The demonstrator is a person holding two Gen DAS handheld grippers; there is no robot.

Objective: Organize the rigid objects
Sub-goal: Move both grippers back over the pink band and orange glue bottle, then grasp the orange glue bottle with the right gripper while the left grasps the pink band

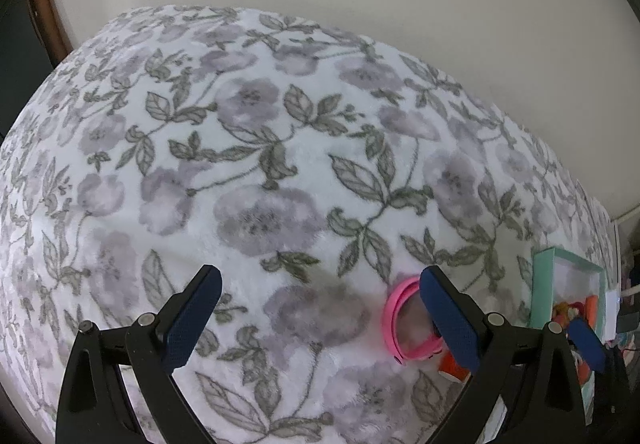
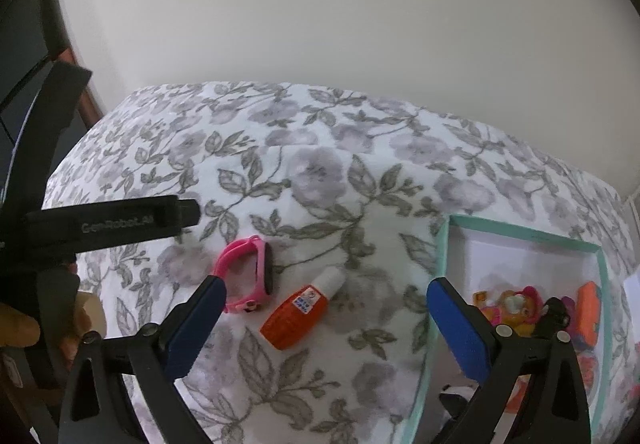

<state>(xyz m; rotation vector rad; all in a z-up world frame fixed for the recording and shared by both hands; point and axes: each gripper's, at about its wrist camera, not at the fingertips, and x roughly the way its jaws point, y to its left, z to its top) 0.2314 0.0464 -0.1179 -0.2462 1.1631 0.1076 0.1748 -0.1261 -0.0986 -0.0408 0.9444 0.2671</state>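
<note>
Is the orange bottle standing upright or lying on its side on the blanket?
Lying on its side. The orange bottle rests flat on the floral blanket, white cap pointing up-right, beside the pink watch.

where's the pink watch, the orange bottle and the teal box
pink watch (image 2: pixel 262 276), right wrist view, on its pink case edge
orange bottle (image 2: pixel 294 318), right wrist view, on its orange body
teal box (image 2: pixel 520 232), right wrist view, on its far rim

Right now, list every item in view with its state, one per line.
Left hand-held gripper: open, holding nothing.
Right hand-held gripper: open, holding nothing.
Pink watch: on its side on the floral blanket, outside the box.
Orange bottle: lying down on the blanket, white cap on, outside the box.
Teal box: open, no lid on it, small toys inside.
</note>
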